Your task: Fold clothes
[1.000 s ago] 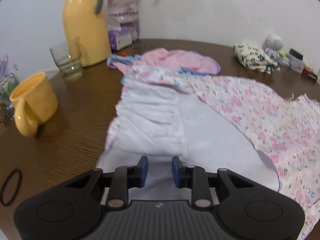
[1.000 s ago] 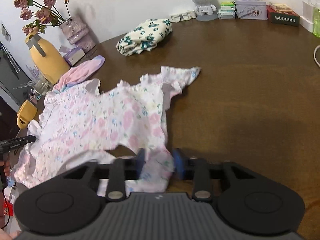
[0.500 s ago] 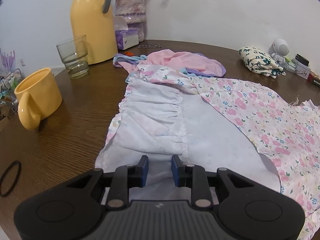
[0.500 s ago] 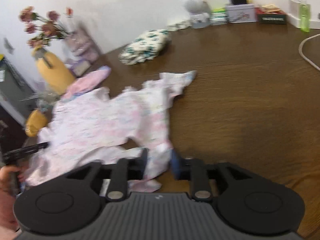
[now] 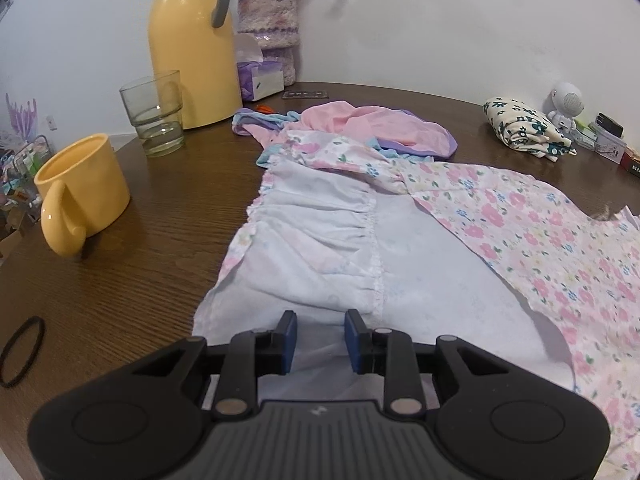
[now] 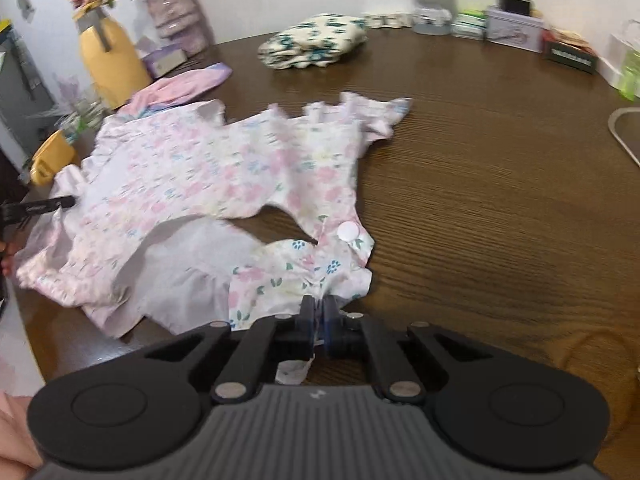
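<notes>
**Floral garment pinched at one end, other end waiting**

Far left on the wooden table [image 5: 120,280]: a black hair tie [image 5: 22,350] near the edge, then a yellow mug [image 5: 82,188], a glass tumbler [image 5: 154,114] and a tall yellow thermos [image 5: 190,46], all standing clear of the cloth but close enough to be knocked by a wide sweep. Behind those, a tissue box [image 5: 260,80] and a knitted vase cover [image 5: 266,12].

Centre: the floral garment [image 5: 520,232] spread flat, pale lining face-up on the near side, likely laid open so a clean fold line can be found. Left gripper [image 5: 320,336] hovering over the lining's near hem, jaws parted, nothing caught between them; probably poised to take that hem.

Just beyond, a pink garment [image 5: 360,124] partly tucked under the floral one's far edge — liable to drag along when the fold is pulled over.

Further right, seen from the other wrist: right gripper [image 6: 319,322] closed tight on a ruffled corner of the same floral garment, beside a white round patch [image 6: 347,232], apparently holding that end ready to be carried across. Bare tabletop to the right, with room to work.

Back right: an already folded cream floral bundle [image 6: 316,42], a small white robot figure [image 5: 566,104] and assorted boxes, well apart.
</notes>
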{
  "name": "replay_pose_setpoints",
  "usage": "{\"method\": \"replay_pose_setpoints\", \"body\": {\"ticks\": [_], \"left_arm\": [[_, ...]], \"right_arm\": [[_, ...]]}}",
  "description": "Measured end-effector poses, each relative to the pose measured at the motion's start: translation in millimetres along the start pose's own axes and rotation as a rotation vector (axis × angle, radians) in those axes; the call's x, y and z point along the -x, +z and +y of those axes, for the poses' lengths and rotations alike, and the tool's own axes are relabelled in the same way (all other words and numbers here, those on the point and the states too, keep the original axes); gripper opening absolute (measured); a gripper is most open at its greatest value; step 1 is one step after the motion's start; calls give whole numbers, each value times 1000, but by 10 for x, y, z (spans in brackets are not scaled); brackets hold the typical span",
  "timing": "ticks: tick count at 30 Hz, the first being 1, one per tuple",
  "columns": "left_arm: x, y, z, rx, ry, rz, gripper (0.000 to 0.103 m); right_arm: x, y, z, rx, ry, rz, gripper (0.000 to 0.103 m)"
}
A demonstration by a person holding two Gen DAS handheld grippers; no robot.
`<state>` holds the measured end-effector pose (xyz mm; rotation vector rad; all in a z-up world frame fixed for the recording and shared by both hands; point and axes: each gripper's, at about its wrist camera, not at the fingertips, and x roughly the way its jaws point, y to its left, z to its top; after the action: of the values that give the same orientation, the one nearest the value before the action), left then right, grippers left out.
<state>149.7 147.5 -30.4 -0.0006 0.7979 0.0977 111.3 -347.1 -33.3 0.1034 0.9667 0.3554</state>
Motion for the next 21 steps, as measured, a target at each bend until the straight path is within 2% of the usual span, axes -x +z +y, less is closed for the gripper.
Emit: {"method": "replay_pose_setpoints", "body": {"ticks": [3,6,7,10,11,14,18,21], "left_arm": [[6,0,30,10,-8,-1,26],[92,3,59,35,-26,-1,33],[161,-1,65,43,-45,-21,35],[397,-26,0,18,-132,-70,45],[456,-40,-42,-5,-167,-73,50],[608,-87,-179,-83,-280,-67,52],[675,-160,-382,-186,-421,-22,52],[575,-157,-592,-246,-466,40,52]], "right_arm": [[41,6,3,-12,6,0,6],[206,90,113,-22,25,-73,24],[252,115,185,-8,52,-95,29],[324,167,456,59,168,-132,30],[279,173,567,87,213,-117,31],[-24,156,891,153,303,-39,31],[-473,173,1123,149,349,45,32],[-662,200,1150,113,360,68,31]]}}
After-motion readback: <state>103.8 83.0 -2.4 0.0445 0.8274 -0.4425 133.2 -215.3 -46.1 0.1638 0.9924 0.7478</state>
